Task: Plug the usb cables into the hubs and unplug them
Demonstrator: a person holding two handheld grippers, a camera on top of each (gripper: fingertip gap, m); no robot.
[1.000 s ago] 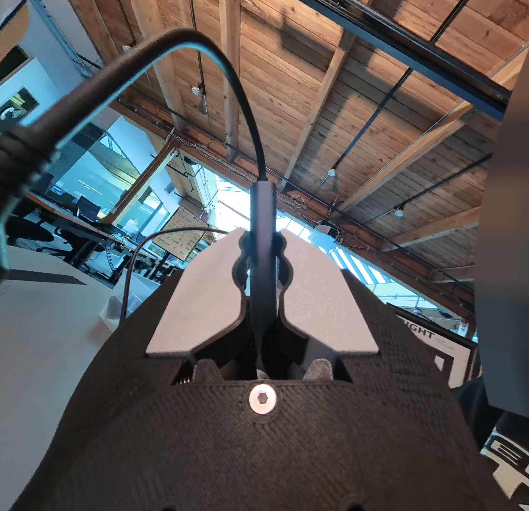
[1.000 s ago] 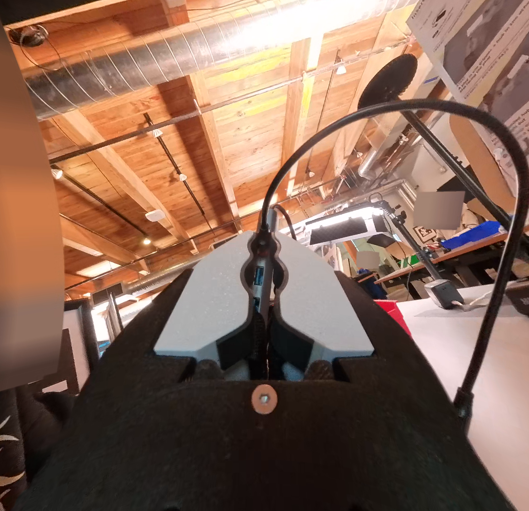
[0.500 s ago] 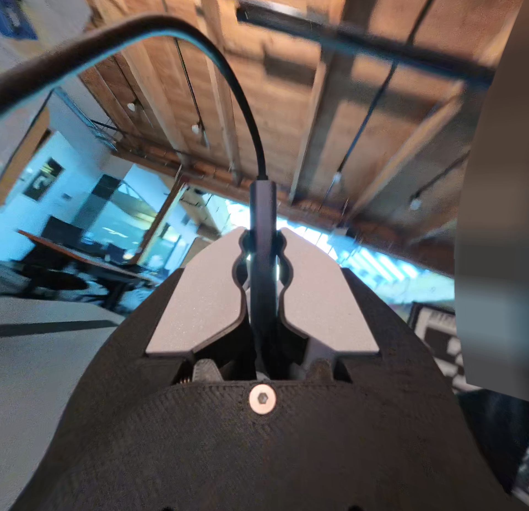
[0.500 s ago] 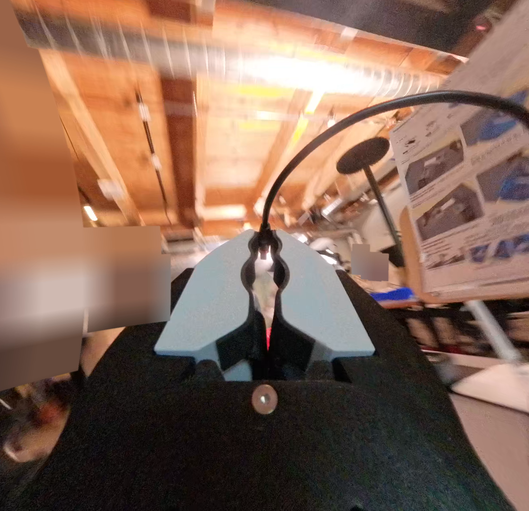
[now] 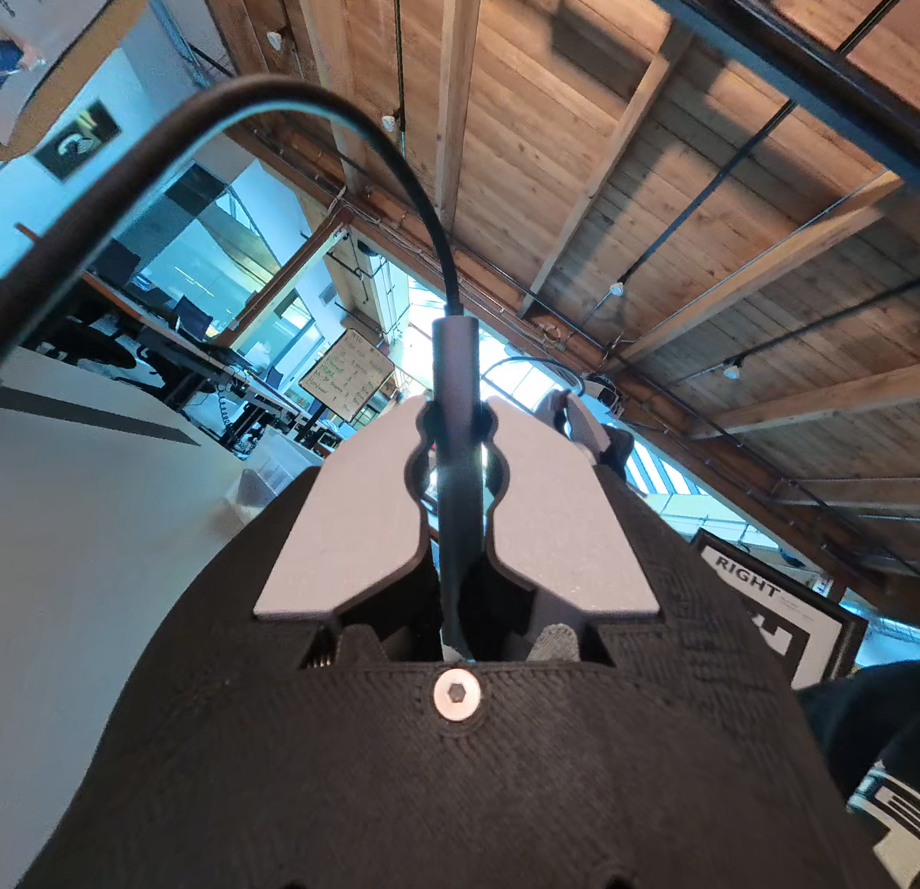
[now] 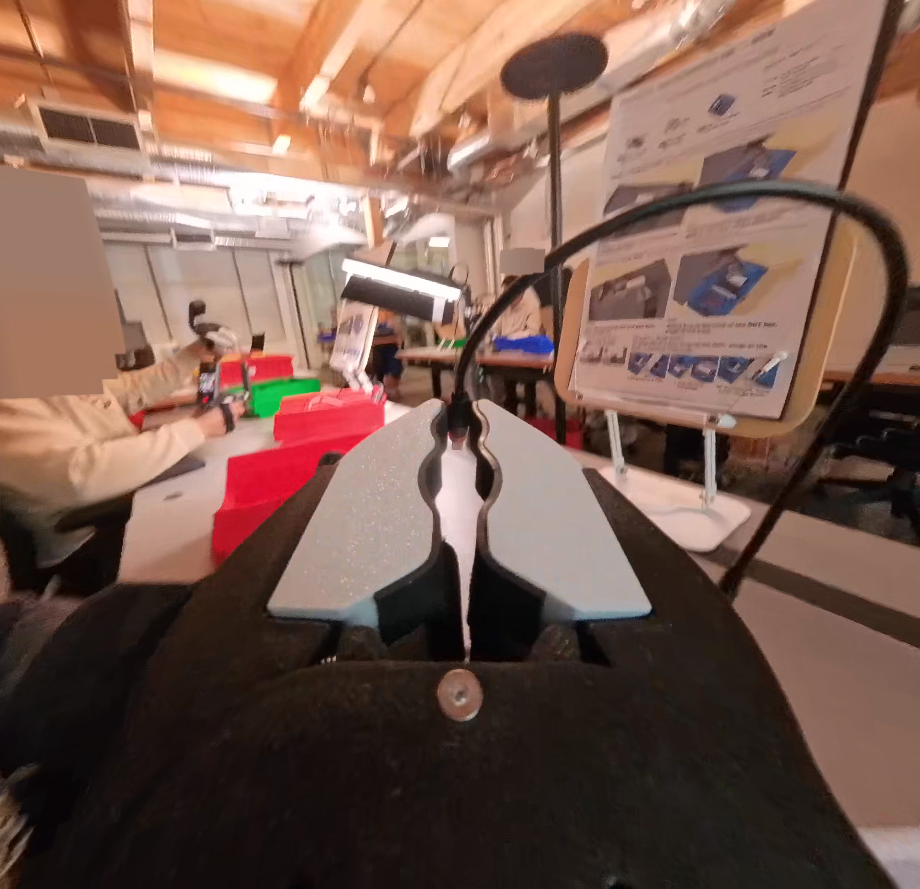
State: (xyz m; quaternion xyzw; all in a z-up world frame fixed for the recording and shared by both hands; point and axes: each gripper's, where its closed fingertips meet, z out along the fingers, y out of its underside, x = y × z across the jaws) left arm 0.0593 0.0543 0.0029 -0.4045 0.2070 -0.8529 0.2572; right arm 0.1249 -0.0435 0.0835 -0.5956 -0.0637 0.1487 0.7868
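The right claw [image 6: 460, 419] has swung down from the ceiling, pinching a cable plug [image 6: 458, 417]; the left claw [image 5: 455, 432] clamps a hub [image 5: 455, 417] upright, centre frame.

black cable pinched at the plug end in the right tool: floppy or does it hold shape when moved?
Probably springy rather than limp: the black cable rises from the right tool and holds a smooth arch. The free length will likely swing and tug sideways. Only the plug is pinched at the tips, so it may pivot.
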